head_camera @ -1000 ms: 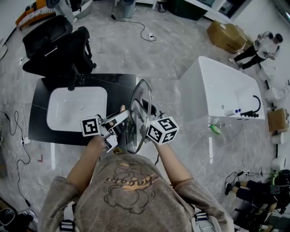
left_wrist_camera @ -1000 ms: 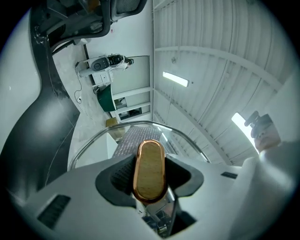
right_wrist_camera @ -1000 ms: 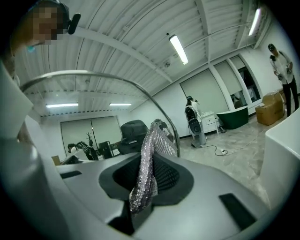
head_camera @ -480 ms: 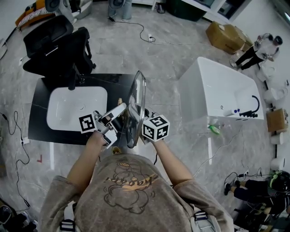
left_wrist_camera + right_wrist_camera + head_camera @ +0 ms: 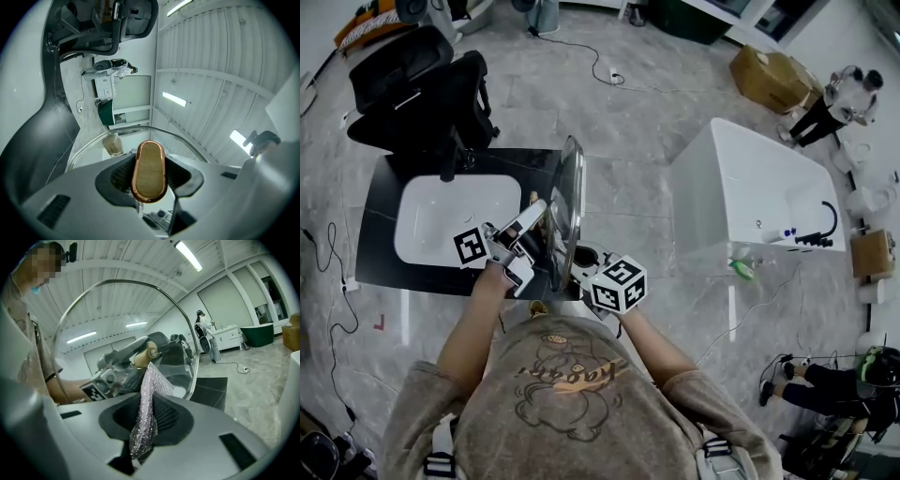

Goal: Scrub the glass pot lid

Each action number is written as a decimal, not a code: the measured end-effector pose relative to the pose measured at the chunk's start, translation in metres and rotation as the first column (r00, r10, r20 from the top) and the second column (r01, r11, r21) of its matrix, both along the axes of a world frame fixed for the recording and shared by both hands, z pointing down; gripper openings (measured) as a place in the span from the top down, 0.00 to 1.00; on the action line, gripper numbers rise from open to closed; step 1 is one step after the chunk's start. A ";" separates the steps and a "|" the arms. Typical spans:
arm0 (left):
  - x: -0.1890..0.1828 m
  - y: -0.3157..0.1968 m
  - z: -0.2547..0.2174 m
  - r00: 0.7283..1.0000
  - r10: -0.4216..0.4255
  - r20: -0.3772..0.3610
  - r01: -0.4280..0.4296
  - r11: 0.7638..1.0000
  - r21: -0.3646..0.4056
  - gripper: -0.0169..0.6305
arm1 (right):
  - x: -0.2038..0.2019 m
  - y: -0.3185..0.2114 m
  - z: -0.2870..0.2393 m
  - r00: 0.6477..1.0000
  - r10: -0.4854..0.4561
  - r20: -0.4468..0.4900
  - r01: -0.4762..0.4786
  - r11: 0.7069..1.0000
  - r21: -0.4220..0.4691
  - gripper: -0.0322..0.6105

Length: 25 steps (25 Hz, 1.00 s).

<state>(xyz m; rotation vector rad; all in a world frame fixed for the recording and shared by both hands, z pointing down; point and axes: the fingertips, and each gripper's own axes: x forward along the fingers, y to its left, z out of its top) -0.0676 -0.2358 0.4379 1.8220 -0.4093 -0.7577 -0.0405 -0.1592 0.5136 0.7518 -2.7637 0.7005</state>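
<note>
The glass pot lid point(image 5: 566, 208) stands on edge above the black counter, its steel rim point(image 5: 196, 350) arcing across the right gripper view. My left gripper point(image 5: 544, 225) is shut on the lid's wooden, copper-rimmed knob point(image 5: 149, 171), which fills the space between its jaws. My right gripper point(image 5: 581, 266) sits on the lid's other side, nearer the person, shut on a silvery scrub cloth point(image 5: 146, 411). The cloth's upper end rises close to the glass; I cannot tell whether it touches. Through the glass I see the knob point(image 5: 143, 356) and the left gripper point(image 5: 117, 370).
A white basin point(image 5: 441, 220) is set in the black counter point(image 5: 389, 272) to the left of the lid. A white bathtub point(image 5: 741, 187) stands to the right, a black office chair point(image 5: 417, 89) behind the counter. A cardboard box point(image 5: 769, 70) and a person point(image 5: 839, 98) are far off.
The lid and both grippers have shifted left toward the basin, and the lid now shows more edge-on. The right gripper has dropped lower and come back toward the person.
</note>
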 end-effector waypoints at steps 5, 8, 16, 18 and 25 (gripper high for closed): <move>-0.004 -0.005 0.012 1.000 -0.021 0.009 0.021 1.000 -0.018 0.70 | 0.002 0.020 -0.012 0.996 -0.062 0.059 0.064 0.998 -0.029 0.83; -0.005 -0.009 0.018 1.000 -0.028 0.007 0.028 0.999 -0.032 0.70 | 0.007 0.029 -0.022 0.990 -0.094 0.105 0.101 0.993 -0.056 0.83; -0.007 -0.006 0.032 0.999 -0.045 0.013 0.045 0.996 -0.071 0.70 | 0.017 0.047 -0.068 0.973 -0.127 0.191 0.135 0.990 -0.031 0.83; -0.007 -0.006 0.033 0.999 -0.040 0.014 0.041 0.996 -0.074 0.70 | 0.020 0.041 -0.083 0.967 -0.113 0.229 0.120 0.993 -0.018 0.83; -0.003 -0.004 0.038 1.000 -0.020 0.008 0.020 0.996 -0.085 0.70 | 0.027 0.005 -0.119 0.959 -0.052 0.280 0.042 0.998 0.041 0.83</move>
